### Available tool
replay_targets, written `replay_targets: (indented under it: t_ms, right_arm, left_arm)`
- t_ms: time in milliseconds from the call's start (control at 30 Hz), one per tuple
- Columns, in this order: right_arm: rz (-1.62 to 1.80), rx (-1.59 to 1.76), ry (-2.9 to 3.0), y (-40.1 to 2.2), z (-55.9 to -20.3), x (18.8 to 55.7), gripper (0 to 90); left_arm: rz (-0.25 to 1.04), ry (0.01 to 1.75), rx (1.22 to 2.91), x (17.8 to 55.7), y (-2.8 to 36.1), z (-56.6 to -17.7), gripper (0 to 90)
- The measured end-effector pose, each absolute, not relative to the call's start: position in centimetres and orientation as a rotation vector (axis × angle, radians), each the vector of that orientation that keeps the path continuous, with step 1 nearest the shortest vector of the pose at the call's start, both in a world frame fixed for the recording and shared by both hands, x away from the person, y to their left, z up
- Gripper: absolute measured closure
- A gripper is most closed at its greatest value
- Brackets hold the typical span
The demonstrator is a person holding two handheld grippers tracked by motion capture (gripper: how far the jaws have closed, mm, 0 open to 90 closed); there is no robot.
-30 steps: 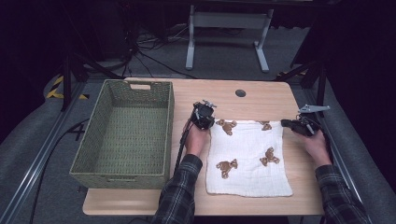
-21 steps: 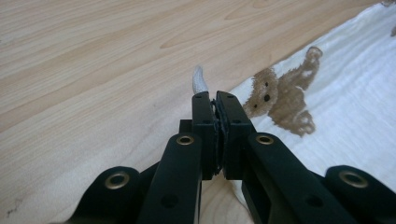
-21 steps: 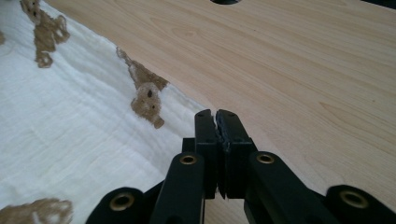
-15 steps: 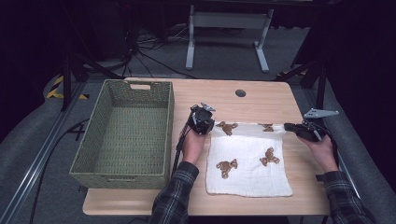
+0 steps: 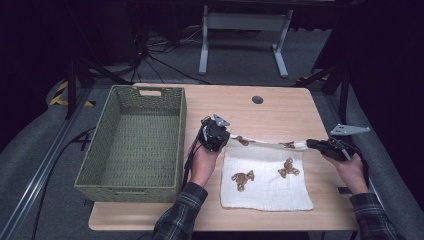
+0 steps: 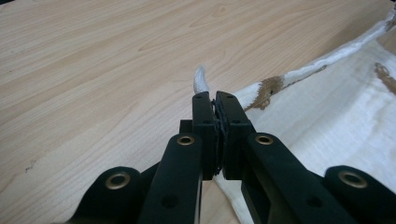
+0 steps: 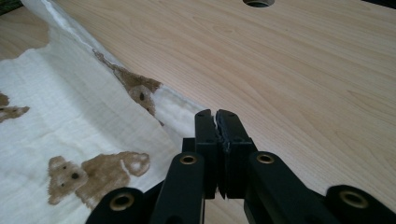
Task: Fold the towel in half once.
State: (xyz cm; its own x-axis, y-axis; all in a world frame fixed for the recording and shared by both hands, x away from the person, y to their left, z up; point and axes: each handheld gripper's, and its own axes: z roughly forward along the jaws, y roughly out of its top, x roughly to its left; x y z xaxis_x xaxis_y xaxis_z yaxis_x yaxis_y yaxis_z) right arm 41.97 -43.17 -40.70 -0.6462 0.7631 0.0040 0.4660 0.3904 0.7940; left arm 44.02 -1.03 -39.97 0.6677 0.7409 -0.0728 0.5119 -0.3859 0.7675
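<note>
Soft, light bear-print cloth [image 5: 267, 181] sags between grips: left gripper [image 5: 216, 134] and right gripper [image 5: 320, 145] each clamp a far corner, the best hold for folding.

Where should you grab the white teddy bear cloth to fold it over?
Best at its two far corners, coming in low from the near side. The white cloth with brown teddy bears lies flat and thin, so only edges offer a pinch. The left gripper and right gripper each clamp a far corner, lifting that edge.

A green woven basket [image 5: 131, 145] sits at the wooden table's [image 5: 280, 112] left side, near a round hole [image 5: 257, 99]
</note>
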Motion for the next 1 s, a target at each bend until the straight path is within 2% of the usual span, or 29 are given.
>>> replay_targets:
  t_ms: [433,1000]
  right_arm:
    - [1.153,1.035,2.308,-42.8,-40.3,39.2,87.9]
    - [1.172,0.994,2.363,-42.5,-40.8,35.4,87.9]
  left_arm:
    - [0.306,0.956,2.049,41.5,-0.1,-39.8,87.4]
    - [0.331,0.947,2.075,37.9,0.6,-39.9,87.4]
